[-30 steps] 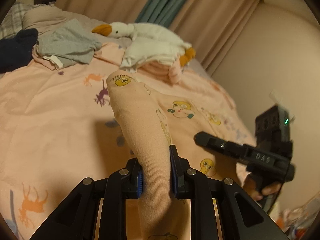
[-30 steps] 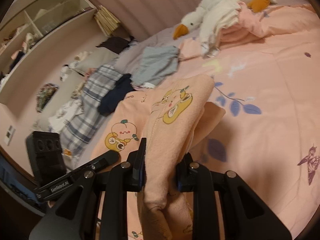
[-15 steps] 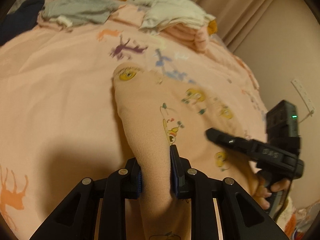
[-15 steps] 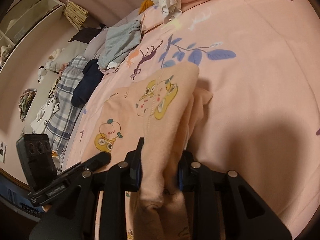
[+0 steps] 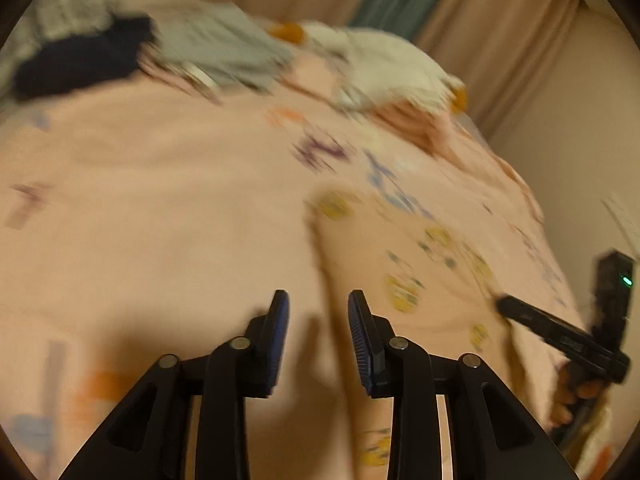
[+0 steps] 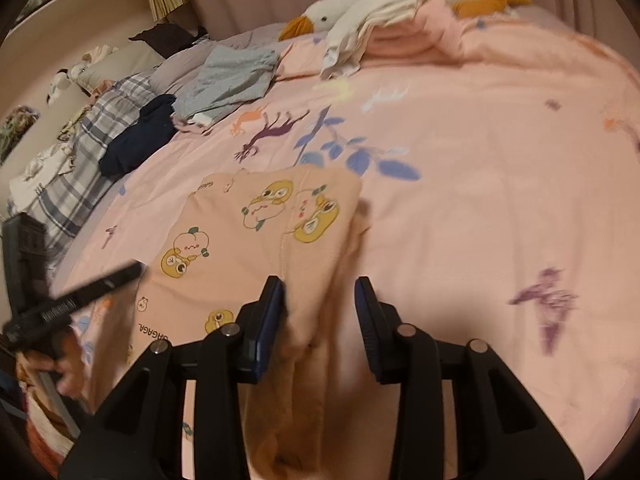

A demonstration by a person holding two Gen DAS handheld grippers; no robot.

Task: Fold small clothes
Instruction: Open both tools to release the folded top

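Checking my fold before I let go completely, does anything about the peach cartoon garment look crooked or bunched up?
Mostly flat, but the peach garment has its right edge bunched into a thick ridge running between the opening fingers of the right tool, so that side isn't smooth.

Both grippers have let go: the left gripper (image 5: 319, 304) and right gripper (image 6: 320, 292) jaws are opening. The peach garment (image 6: 256, 232), earlier pinched and lifted, now lies spread ahead of them.

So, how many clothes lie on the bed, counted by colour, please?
Peach, with cartoon prints: 1
Grey: 1
Navy: 1
White, on the plush goose: 1
Total: 4
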